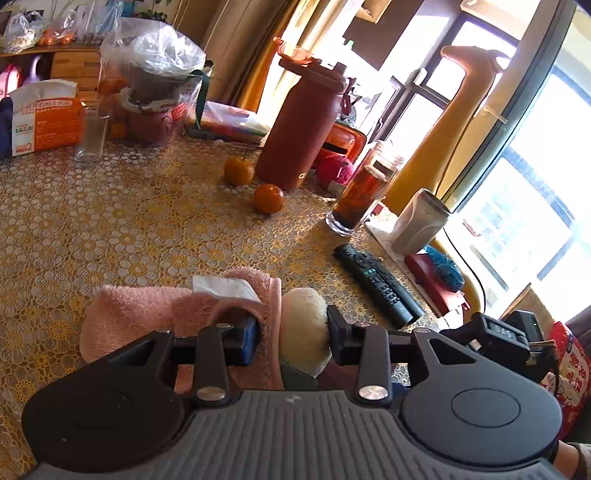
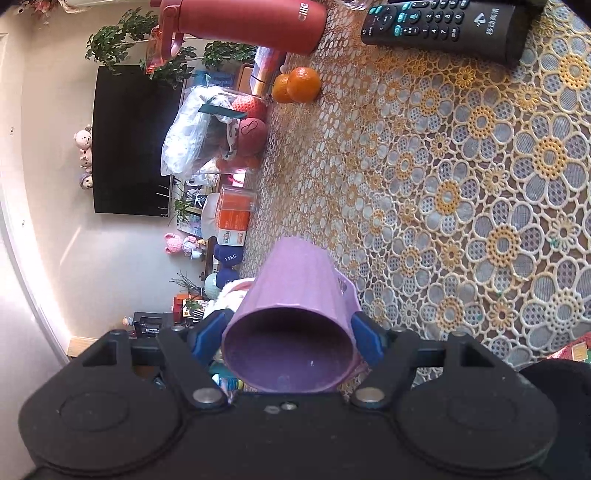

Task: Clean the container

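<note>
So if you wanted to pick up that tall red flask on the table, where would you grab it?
Probably around the middle of the red flask, on its straight, smooth body, coming in level from the open tablecloth side. It stands upright, its lid and handle are irregular at the top, and a glass bottle of tea and other clutter crowd its far side.

Pink towel's (image 1: pixel 177 314) near end behind the jaws; remote (image 2: pixel 443 26) cut off at top edge.

I read "KAILIN" and a "2" on the orange tissue pack (image 1: pixel 46 123). The red bottle (image 2: pixel 255 22) says "cille". A blue dumbbell (image 2: pixel 227 256) reads "1.5KG". The remote (image 2: pixel 443 27) carries Chinese characters I can't make out.
</note>
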